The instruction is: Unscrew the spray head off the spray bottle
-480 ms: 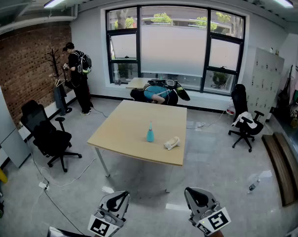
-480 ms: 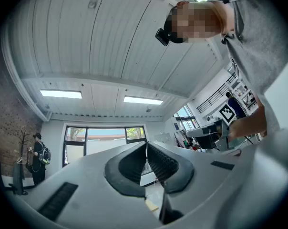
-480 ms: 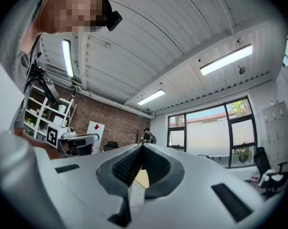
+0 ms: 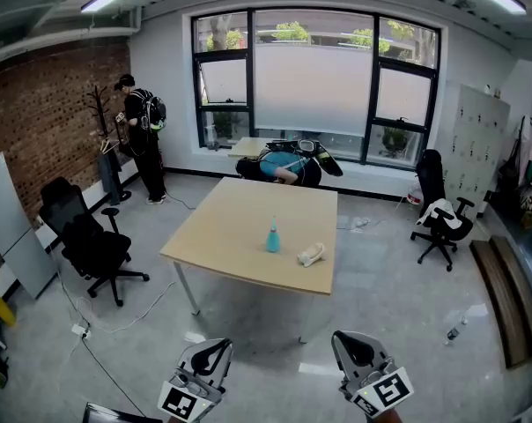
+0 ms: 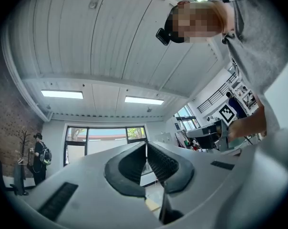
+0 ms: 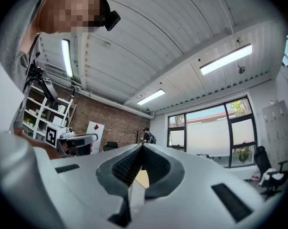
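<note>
Both tongs clenched, empty: left gripper (image 4: 198,379), right gripper (image 4: 365,375). We see bottle (image 4: 272,237) upright on far table (image 4: 213,236), well ahead, roughly centered between them; neither clearly nearer.

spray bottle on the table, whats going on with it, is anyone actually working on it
Not yet. The blue spray bottle stands upright on the tan table, with a white bundle lying beside it, and nothing touches either. The person wearing the camera stands well back from the table and holds the left gripper and the right gripper low, both shut and empty. The unscrewing has not begun.
</note>
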`<state>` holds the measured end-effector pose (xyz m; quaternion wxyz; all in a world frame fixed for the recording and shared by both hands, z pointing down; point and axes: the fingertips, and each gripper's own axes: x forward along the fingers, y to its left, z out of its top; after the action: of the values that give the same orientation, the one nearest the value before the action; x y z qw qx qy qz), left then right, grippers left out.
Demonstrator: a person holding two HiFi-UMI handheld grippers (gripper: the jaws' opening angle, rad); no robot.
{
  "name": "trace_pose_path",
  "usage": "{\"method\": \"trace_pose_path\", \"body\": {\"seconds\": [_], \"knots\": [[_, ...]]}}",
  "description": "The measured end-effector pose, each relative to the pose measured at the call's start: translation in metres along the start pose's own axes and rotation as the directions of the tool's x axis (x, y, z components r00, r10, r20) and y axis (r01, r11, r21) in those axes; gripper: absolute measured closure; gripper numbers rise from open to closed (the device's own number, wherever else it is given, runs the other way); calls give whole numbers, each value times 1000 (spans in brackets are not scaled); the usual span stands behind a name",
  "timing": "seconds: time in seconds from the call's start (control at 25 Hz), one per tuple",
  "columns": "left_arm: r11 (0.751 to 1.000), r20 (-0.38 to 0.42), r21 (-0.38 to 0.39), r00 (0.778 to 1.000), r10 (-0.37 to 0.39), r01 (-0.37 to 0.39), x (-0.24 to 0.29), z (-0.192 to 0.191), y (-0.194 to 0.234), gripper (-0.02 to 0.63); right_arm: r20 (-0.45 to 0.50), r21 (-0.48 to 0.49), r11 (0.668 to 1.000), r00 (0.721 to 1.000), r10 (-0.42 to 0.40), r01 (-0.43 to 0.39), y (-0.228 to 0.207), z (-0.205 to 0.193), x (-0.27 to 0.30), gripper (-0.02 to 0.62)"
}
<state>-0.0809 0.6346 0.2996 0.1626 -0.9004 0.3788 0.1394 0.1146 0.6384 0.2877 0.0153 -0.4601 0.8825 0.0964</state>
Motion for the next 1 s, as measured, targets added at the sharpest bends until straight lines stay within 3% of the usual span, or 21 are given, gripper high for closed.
{"method": "trace_pose_path", "body": {"seconds": [0.28,0.56,0.76,1.0], "knots": [[1000,7,2,1000,-1,1,1,-5,13,598,49,48,999,999,5,-7,2,5,10,588],[1000,-8,0,1000,0,0,26,-49,48,599,31,66,998,999,-11,9,-30,-26,53,588],[1000,-61,1,998,24,-24,74,-89,81,598,28,96,995,1000,9,-12,-79,-53,101,589],[998,-90,13,994,63,-62,166,-135,125,599,34,136,989,998,59,-63,-165,-75,171,588]]}}
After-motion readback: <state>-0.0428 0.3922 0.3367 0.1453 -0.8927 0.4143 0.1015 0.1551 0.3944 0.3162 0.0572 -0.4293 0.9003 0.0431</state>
